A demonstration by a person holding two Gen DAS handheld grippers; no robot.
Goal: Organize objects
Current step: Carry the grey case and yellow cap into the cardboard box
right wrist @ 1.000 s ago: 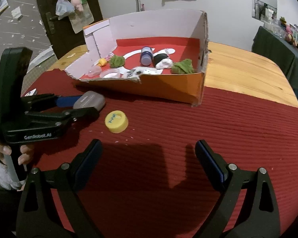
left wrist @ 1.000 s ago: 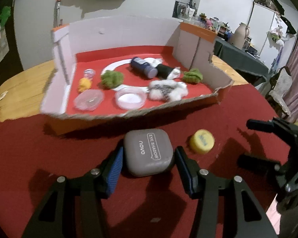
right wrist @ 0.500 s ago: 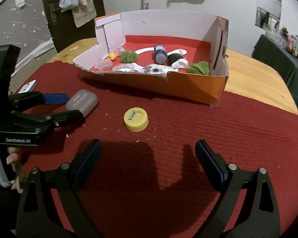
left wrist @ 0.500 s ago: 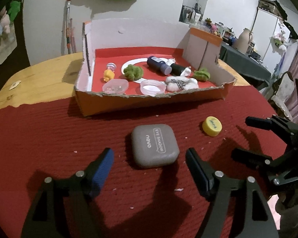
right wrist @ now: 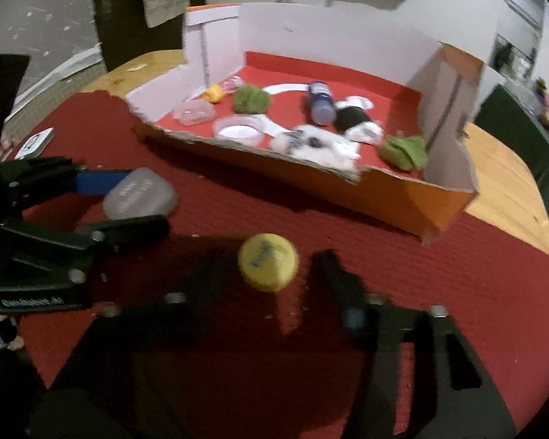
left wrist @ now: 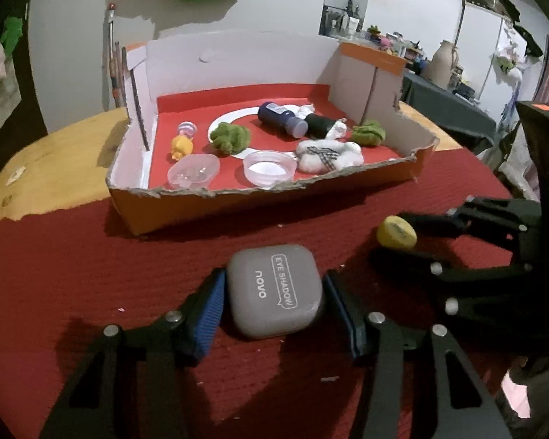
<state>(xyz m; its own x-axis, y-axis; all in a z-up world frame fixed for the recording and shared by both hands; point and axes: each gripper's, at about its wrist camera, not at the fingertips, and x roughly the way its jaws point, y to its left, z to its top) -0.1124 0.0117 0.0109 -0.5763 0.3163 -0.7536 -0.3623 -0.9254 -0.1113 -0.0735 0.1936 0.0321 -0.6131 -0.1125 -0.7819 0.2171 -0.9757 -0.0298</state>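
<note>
— How is the light? 
— Dim and indoor, from above; the white wall beyond the cardboard box (left wrist: 351, 179) is the brightest area. Hard dark shadows fall on the red cloth (left wrist: 73, 256) under the box's near wall and beneath the left gripper (left wrist: 272, 301).

— Sharpness? 
— The left wrist view is crisp; "EYE SHADOW" reads clearly on the grey eye shadow case (left wrist: 274, 294) between the fingers. The right wrist view is smeared by motion: the right gripper (right wrist: 271, 283) is a dark blur, and the yellow cap (right wrist: 268, 261) ahead of it is soft.

— Edges? 
— Fisheye bending and black corners in both views.
</note>
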